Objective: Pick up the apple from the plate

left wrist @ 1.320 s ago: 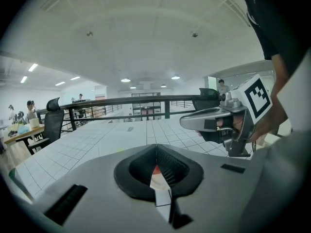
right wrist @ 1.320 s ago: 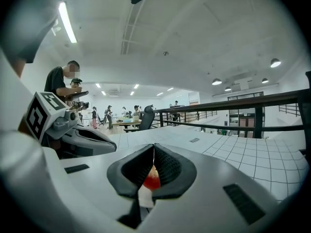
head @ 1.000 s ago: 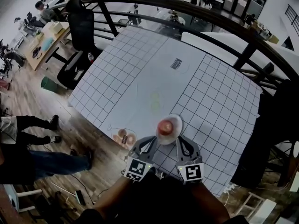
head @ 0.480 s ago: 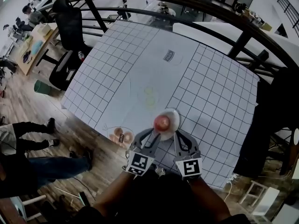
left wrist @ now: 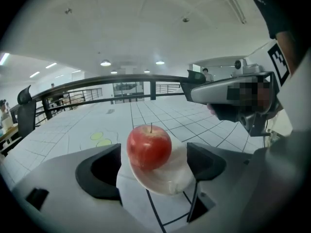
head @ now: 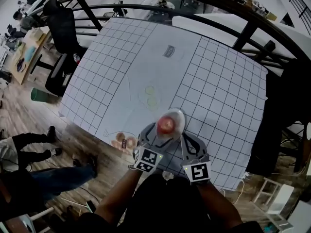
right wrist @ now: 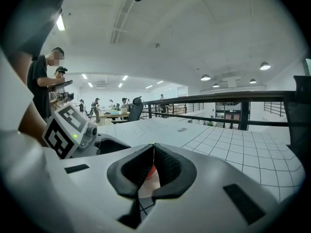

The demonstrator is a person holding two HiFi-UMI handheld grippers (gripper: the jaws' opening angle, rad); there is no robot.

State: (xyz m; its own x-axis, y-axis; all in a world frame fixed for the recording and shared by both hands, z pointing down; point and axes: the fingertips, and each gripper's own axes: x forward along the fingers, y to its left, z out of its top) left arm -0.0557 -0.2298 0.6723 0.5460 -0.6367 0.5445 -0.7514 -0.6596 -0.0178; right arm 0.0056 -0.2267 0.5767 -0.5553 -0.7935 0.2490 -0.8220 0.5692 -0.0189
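White gridded table fills the view, and near its closer edge one red apple sits on one white plate. Of the two grippers, the left gripper has its jaws opening, flanking the apple without touching it, while the right gripper idles alongside, its jaws pressed together on nothing. The likely trouble is a low or off-centre squeeze: a jaw could catch the plate's rim and tip or shove it, or the smooth round apple could roll out sideways.
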